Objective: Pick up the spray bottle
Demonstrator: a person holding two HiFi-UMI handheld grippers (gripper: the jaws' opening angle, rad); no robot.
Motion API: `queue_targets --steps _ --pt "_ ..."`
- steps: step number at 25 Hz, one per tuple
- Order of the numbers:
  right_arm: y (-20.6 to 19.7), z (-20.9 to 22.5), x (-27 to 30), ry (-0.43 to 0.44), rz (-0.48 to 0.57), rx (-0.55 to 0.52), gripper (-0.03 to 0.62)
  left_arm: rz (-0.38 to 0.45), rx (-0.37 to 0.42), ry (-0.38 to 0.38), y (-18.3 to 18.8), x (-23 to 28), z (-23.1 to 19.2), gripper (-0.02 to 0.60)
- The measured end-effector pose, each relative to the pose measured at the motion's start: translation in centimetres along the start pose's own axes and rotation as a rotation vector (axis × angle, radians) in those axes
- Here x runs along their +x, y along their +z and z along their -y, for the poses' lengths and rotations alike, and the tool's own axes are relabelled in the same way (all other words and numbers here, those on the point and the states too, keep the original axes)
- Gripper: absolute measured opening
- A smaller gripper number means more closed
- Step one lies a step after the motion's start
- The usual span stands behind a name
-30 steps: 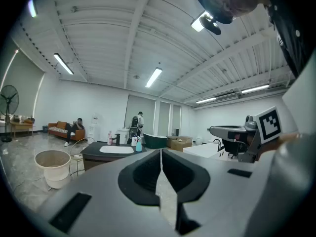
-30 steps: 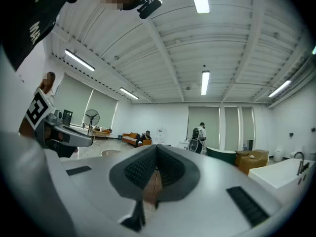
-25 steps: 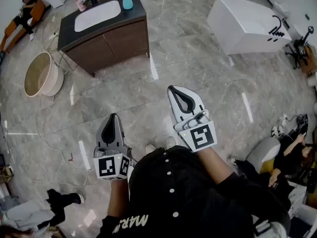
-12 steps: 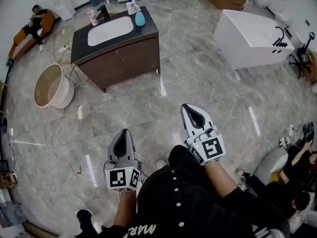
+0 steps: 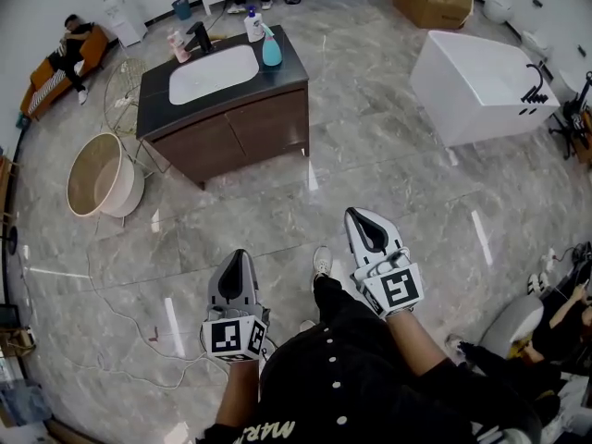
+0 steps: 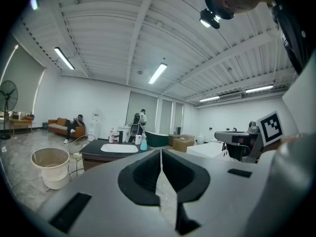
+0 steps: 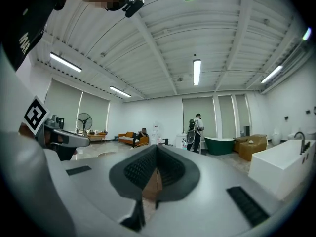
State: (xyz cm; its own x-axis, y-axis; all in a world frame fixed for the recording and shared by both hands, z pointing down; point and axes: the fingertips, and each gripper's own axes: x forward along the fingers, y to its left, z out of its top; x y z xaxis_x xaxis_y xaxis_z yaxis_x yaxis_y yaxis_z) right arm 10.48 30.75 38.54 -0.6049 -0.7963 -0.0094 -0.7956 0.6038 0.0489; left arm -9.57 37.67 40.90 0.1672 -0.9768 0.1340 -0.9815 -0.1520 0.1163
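Note:
The spray bottle (image 5: 271, 50), teal with a white spray head, stands on the far right corner of the dark vanity top (image 5: 291, 67), far ahead of both grippers. It shows small in the left gripper view as the spray bottle (image 6: 143, 143). My left gripper (image 5: 238, 263) is held low over the marble floor, jaws shut with nothing between them (image 6: 161, 152). My right gripper (image 5: 363, 222) sits a little further forward, also shut and empty (image 7: 157, 147). Both point towards the vanity.
A white bottle (image 5: 252, 25), a pink bottle (image 5: 176, 45) and a black faucet (image 5: 199, 37) stand round the white sink (image 5: 215, 73). A round beige tub (image 5: 104, 175) sits left, a white bathtub (image 5: 483, 83) right. A cable (image 5: 116, 313) trails across the floor.
The vanity has slid down and nearer in the head view as the person walks towards it. Both grippers stay shut and sit slightly lower in the frame.

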Motion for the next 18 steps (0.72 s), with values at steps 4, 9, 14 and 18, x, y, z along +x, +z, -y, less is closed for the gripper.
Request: queue_targets --steps 4,9,14,18 --pt "0.2 2.8 5.8 0.036 0.012 0.018 -0.006 0.004 0.013 0.003 1.4 5.8 -1.4 0.020" --pt "1.3 7.2 12.4 0.060 0.025 0.005 -0.006 0.030 0.031 0.037 4.4 12.9 -3.2 0.020" --pt "1.8 11.5 17.1 0.077 0.053 0.005 -0.006 0.048 0.042 0.068 6.1 18.5 -3.8 0.020" --pt "1.4 13.3 19.8 0.100 0.048 0.012 -0.006 0.044 0.040 0.078 6.6 21.7 -3.9 0.020"
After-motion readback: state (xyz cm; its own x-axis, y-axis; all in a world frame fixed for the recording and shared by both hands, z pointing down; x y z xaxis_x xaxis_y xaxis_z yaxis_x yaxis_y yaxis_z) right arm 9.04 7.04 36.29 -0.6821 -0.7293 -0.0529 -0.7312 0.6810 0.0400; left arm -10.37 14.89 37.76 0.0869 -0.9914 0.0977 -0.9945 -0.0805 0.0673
